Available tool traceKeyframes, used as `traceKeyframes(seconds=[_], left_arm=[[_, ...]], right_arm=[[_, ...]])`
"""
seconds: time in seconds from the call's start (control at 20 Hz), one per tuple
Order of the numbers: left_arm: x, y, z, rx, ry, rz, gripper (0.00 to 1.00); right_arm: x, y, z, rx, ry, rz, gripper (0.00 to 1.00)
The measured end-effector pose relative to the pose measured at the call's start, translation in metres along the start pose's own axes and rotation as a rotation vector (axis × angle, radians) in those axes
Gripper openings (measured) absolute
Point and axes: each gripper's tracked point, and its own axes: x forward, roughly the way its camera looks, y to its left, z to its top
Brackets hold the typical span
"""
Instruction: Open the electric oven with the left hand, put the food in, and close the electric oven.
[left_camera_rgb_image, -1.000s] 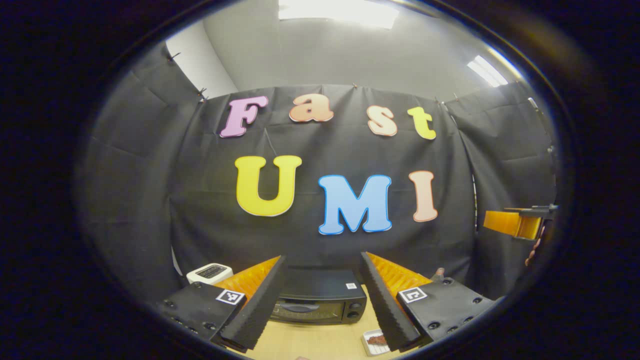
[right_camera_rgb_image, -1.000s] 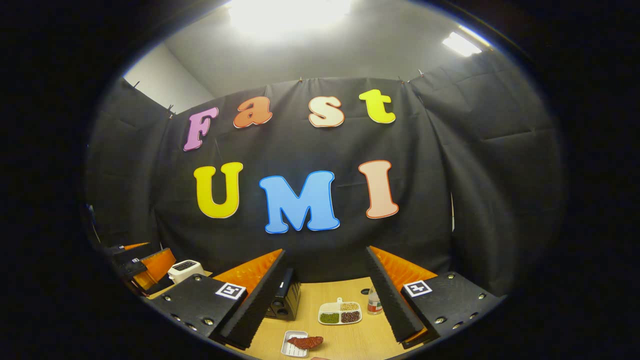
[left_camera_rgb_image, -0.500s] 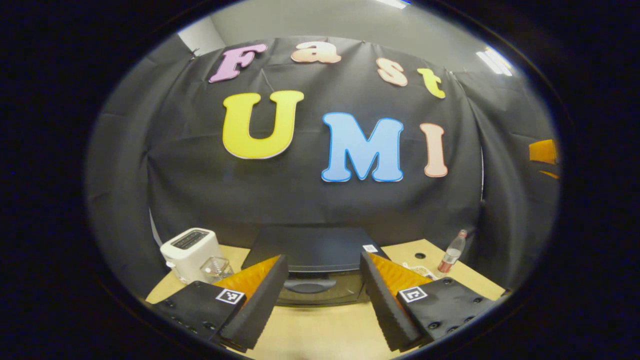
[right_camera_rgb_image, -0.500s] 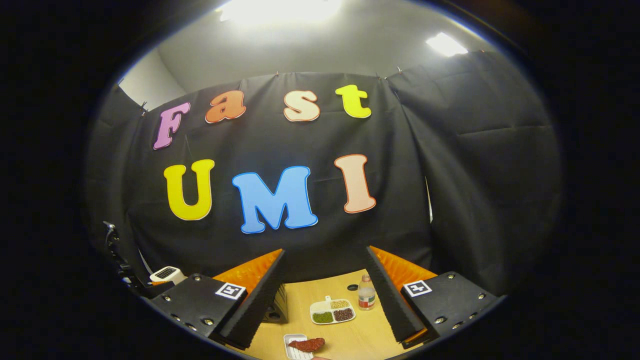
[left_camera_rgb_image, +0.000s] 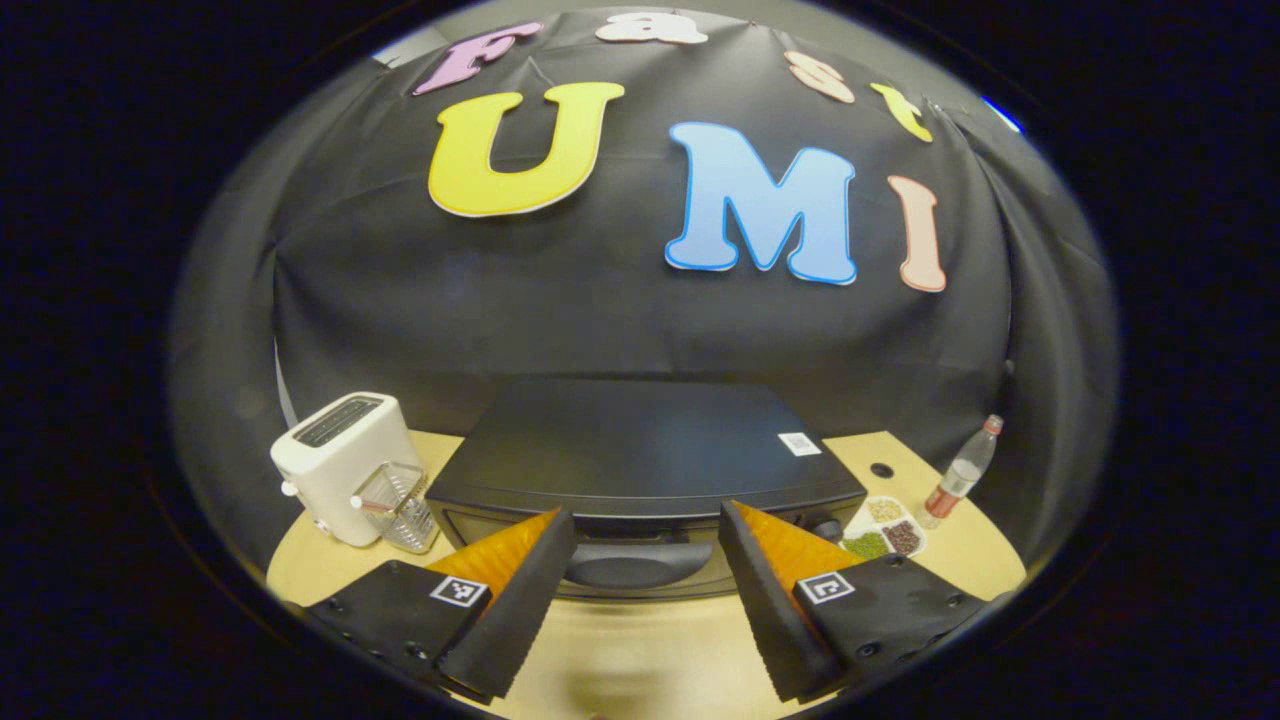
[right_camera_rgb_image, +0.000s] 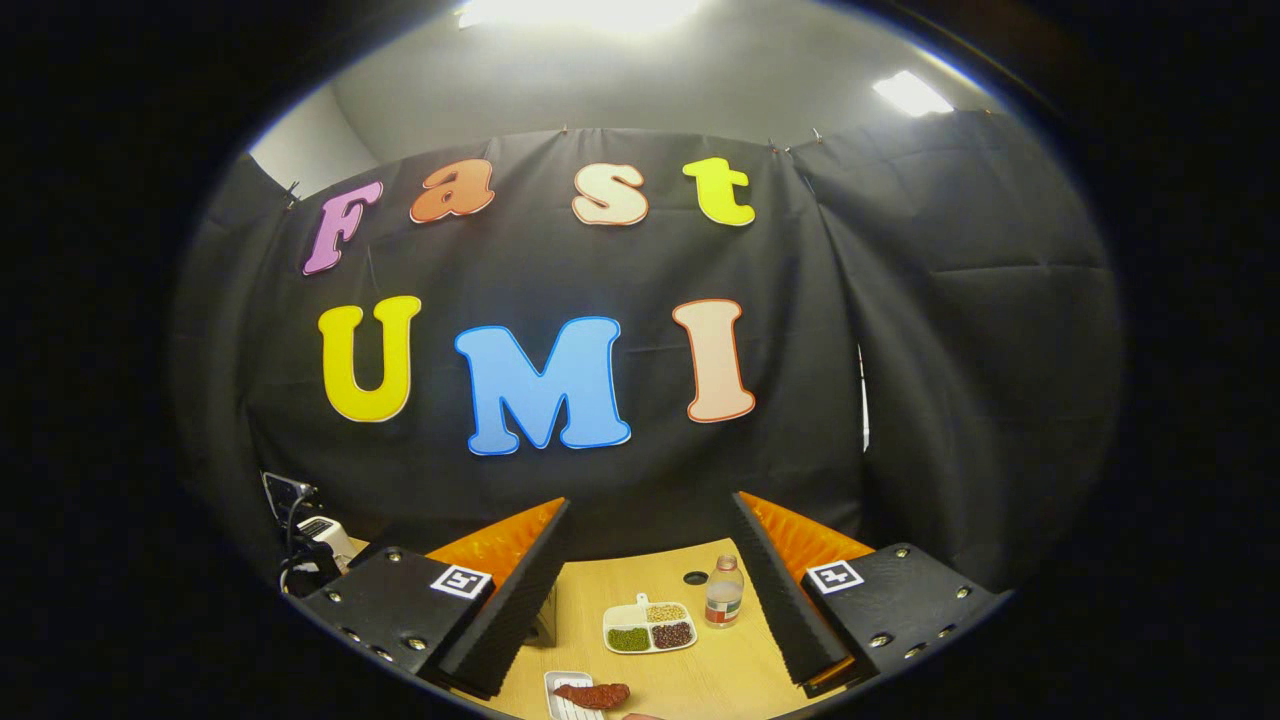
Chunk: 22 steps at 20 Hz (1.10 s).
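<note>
We see the left gripper (left_camera_rgb_image: 640, 600) low in the left gripper view, with its two fingers spread wide apart and nothing between them. Just past them sits the black oven (left_camera_rgb_image: 640, 470) on the wooden table (left_camera_rgb_image: 640, 660). Its door is closed, and the door handle (left_camera_rgb_image: 638, 563) lies in the gap between the fingers, not touched by them. A white toaster (left_camera_rgb_image: 335, 465) stands to the left of the oven with a small clear cup (left_camera_rgb_image: 392, 505) beside it. To the right are a dish of beans (left_camera_rgb_image: 885, 528) and a bottle (left_camera_rgb_image: 958, 475).

In the right gripper view, we see the right gripper (right_camera_rgb_image: 650, 610) also wide open and empty. The food (right_camera_rgb_image: 592, 694), a reddish-brown piece, lies on a small white tray (right_camera_rgb_image: 562, 692) near the bottom edge.
</note>
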Motion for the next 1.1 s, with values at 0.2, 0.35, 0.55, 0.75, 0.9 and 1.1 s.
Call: traceKeyframes(seconds=[0.2,0.35,0.55,0.75,0.9,1.1], left_arm=[[0.018,0.006,-0.016,0.004,0.043,0.015,0.98],[0.022,0.007,-0.020,0.059,0.055,0.026,0.98],[0.017,0.005,-0.024,0.048,0.060,0.036,0.99],[0.008,0.004,-0.027,0.051,0.066,0.046,0.94],[-0.002,0.004,-0.036,0.056,0.072,0.052,0.94],[-0.017,0.003,-0.048,0.058,0.058,0.049,0.99]], right_arm=[[0.010,-0.010,-0.005,0.000,0.009,-0.016,0.99],[0.013,-0.013,-0.008,0.017,0.018,-0.022,0.99],[0.014,-0.009,-0.011,0.014,0.025,-0.012,0.99],[0.010,-0.005,-0.005,0.000,0.006,0.006,0.99],[0.008,-0.001,-0.002,-0.009,-0.001,0.020,0.99],[0.005,0.002,-0.001,-0.022,-0.009,0.025,0.99]])
